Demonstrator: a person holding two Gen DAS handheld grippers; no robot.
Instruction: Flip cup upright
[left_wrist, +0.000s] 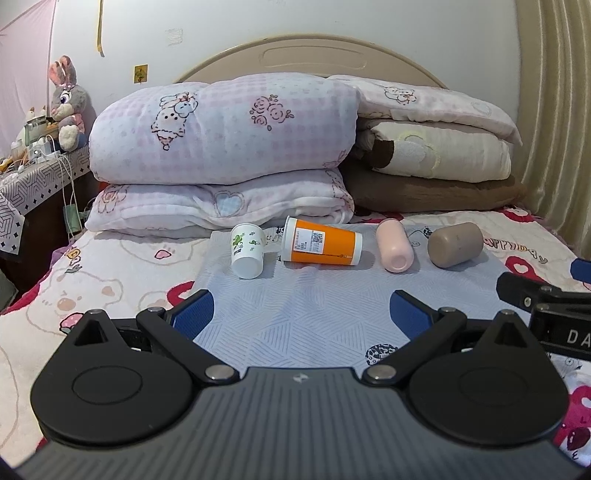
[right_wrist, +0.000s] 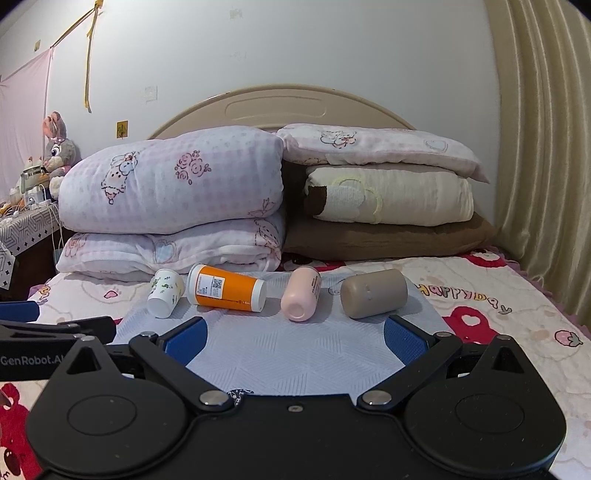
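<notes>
While four cups lie tipped, left hand-held gripper (left_wrist: 303, 314) wide, right hand-held gripper (right_wrist: 295, 339) wide

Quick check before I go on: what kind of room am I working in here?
A bedroom, most likely. The cups lie on a made bed with a curved headboard, folded quilts are stacked against it, and a plush rabbit sits on a side table.

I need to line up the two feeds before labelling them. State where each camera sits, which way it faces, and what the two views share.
Left wrist: on the left gripper, low over the bed, facing the headboard; its open blue fingers show, and the right gripper's tip at the right edge.
Right wrist: on the right gripper, same heading; open fingers show, left gripper at left edge.
Shared: four cups lying down: white cup, orange cup, pink cup, brown cup.
</notes>
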